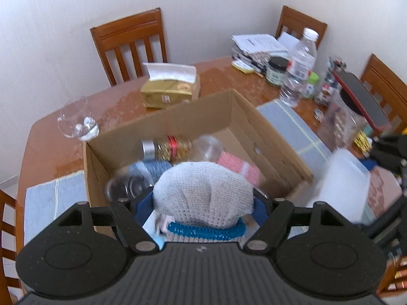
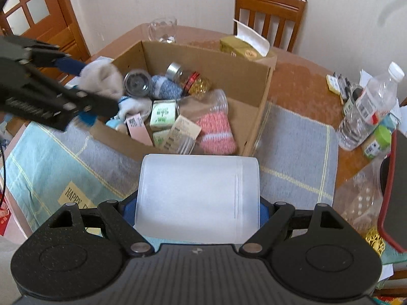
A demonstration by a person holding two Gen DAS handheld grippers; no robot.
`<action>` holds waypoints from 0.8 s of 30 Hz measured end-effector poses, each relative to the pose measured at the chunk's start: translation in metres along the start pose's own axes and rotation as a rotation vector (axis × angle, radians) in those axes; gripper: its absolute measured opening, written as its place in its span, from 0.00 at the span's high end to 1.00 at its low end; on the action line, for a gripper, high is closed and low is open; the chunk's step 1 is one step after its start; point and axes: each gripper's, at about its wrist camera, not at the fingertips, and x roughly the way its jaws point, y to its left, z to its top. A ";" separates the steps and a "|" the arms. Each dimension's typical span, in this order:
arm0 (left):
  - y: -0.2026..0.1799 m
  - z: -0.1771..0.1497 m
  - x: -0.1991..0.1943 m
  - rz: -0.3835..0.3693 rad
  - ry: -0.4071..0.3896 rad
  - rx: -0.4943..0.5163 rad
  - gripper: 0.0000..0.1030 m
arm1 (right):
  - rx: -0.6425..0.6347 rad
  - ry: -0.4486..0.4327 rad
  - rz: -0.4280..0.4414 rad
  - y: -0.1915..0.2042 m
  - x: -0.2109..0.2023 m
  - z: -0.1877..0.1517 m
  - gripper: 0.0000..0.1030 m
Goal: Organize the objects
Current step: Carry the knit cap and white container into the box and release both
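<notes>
At the table's left edge in the left wrist view a pale blue placemat (image 1: 51,198) lies flat, and beyond it a wine glass (image 1: 76,123) stands just off the far-left corner of the cardboard box (image 1: 203,111). The box is open-topped, its walls upright, and it holds a gold jar (image 2: 189,78) lying on its side, a blue knit piece (image 2: 165,89), a pink knit piece (image 2: 217,132), small green-and-white cartons (image 2: 162,113) and clear plastic jars. Above its near-left wall the left gripper (image 1: 203,203) grasps a grey knitted sock (image 1: 203,193) with a blue band, the blue pads against both its sides. A gold tissue pack (image 1: 169,90) sits behind the far wall, with bare wood between it and the box. To the right of the box a grey checked mat (image 2: 297,152) offers open flat room. Over its near edge the right gripper (image 2: 198,211) clasps a frosted white container (image 2: 198,198), held clear of the box's near wall. Farther right the table is crowded: a water bottle (image 2: 368,106), a green-capped bottle (image 2: 379,141), a dark-lidded jar (image 1: 277,71), stacked papers (image 1: 259,45), a clear plastic bag (image 2: 361,200) and a red-rimmed black object (image 2: 396,190) at the edge. Wooden chairs (image 1: 129,43) line the far side against the wall.
</notes>
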 end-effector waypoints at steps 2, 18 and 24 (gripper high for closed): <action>0.002 0.004 0.007 0.047 -0.006 -0.011 0.04 | -0.001 0.000 -0.002 -0.002 0.000 0.003 0.16; 0.022 -0.030 0.002 0.074 -0.032 -0.169 0.02 | -0.018 -0.005 -0.002 -0.007 0.016 0.036 0.16; 0.030 -0.049 -0.006 0.169 -0.056 -0.209 0.02 | -0.035 -0.017 0.002 -0.005 0.023 0.057 0.16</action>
